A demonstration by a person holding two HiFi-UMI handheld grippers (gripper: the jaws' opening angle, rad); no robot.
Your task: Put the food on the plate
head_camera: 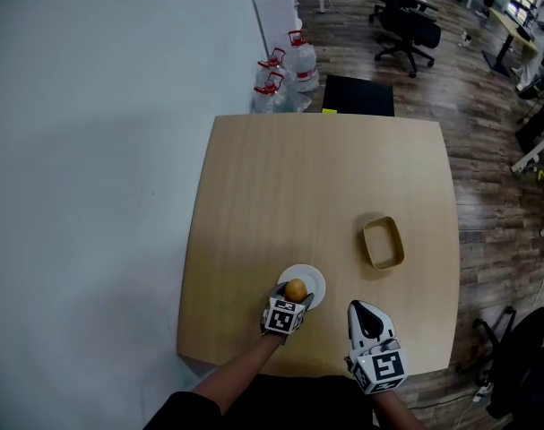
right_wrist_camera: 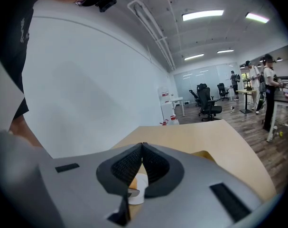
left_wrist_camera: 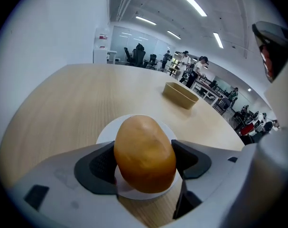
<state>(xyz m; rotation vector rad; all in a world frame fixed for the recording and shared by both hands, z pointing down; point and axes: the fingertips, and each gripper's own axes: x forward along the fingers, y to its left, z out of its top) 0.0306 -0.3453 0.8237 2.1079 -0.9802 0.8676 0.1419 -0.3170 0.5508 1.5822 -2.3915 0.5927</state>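
**Left tongs holding roll over plate; right tongs idle**

Position: the golden-brown oval bread roll (left_wrist_camera: 144, 158) sits directly above the small round white plate (left_wrist_camera: 107, 129), near the front edge of the light wooden table (head_camera: 325, 177).

Grip: the left gripper (left_wrist_camera: 144, 164) is clamped on the roll, one dark pad against each flank. The roll's long axis runs away from the camera, crosswise to the squeeze.

Key relation: roll straight over plate, so the remaining move is probably just down and release. I cannot tell whether its underside already touches the plate.

Right gripper (right_wrist_camera: 143, 148): jaws pressed together, nothing between them. It hangs just right of the plate and takes no part.

Views: the head view fixes the plate's place and the tan oblong tray (head_camera: 383, 242) well apart on the right. Only the left gripper view shows pad contact.
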